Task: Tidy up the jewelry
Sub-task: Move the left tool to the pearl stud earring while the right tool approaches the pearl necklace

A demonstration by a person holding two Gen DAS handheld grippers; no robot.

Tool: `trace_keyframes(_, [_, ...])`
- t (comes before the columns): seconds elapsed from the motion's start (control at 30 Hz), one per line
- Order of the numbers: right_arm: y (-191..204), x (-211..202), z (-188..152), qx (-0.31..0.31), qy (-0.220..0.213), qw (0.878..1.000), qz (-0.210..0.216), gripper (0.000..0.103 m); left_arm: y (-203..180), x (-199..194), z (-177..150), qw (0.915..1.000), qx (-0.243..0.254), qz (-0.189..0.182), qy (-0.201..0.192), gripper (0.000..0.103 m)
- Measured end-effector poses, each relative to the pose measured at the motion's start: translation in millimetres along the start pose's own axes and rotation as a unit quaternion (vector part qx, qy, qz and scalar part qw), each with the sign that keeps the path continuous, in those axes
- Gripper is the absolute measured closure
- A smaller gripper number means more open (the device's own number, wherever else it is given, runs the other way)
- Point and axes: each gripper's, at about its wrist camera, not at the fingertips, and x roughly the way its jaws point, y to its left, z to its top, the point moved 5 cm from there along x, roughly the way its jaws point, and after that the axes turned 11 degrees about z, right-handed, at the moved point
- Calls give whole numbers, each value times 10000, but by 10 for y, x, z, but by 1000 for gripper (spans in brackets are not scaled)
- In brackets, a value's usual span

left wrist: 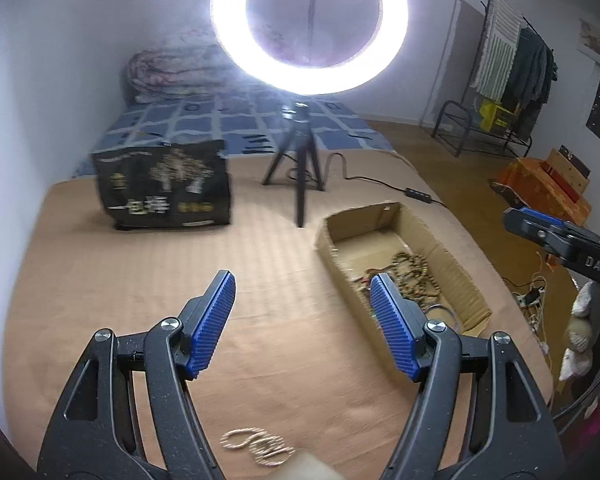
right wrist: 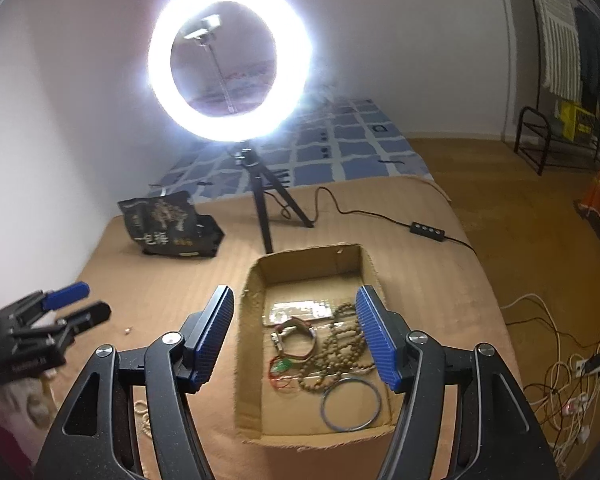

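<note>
Right wrist view: your right tongs and left tongs gape empty, since the cardboard box already corrals the jewelry.

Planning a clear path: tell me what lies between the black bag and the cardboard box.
In the right wrist view, one leg of the ring light tripod stands between the black bag and the cardboard box; otherwise bare tan cover.
</note>
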Motion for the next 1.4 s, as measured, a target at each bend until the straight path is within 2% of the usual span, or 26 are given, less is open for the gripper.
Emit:
trace_keyframes(0.07, [91, -46, -33, -82, -30, 9999, 60, 32, 153, -76, -30, 9999, -27, 97, -52, 31])
trace_keyframes(0.27, [434, -8, -280, -464, 213, 9982, 320, 32, 680, -178, -248, 9993, -234, 290, 34, 31])
trace_keyframes(0.57, [1062, 369, -834, -936, 915, 9876, 862, 32, 1235, -96, -697, 9968, -362, 589, 412, 31])
trace_keyframes(0.7, [1323, 583, -1158, -1146, 1314, 9787, 1081, 32, 1335, 54, -933, 9948, -431, 632, 668, 31])
trace_keyframes(0.8, [1484, 748, -1401, -1342, 1611, 9708, 1166, 32, 1353, 170, -1135, 9930, -368, 638, 924, 43])
trace_keyframes(0.9, [1597, 910, -1619, -1481, 1905, 9622, 1261, 32, 1366, 250, -1308, 9916, -299, 643, 1082, 44])
trace_keyframes(1.0, [1669, 1059, -1791, -1578, 2152, 9546, 1322, 32, 1380, 329, -1441, 9900, -229, 643, 1233, 50])
trace_keyframes(1.07, [1700, 1144, -1866, -1590, 2267, 9513, 1353, 32, 1391, 368, -1505, 9892, -223, 620, 1310, 50])
trace_keyframes(1.13, [1708, 1245, -1914, -1569, 2374, 9490, 1359, 32, 1380, 433, -1562, 9881, -203, 591, 1408, 58])
trace_keyframes(1.4, [1679, 1493, -2068, -1521, 2705, 9412, 1336, 32, 1372, 706, -1770, 9817, -145, 571, 1809, 61])
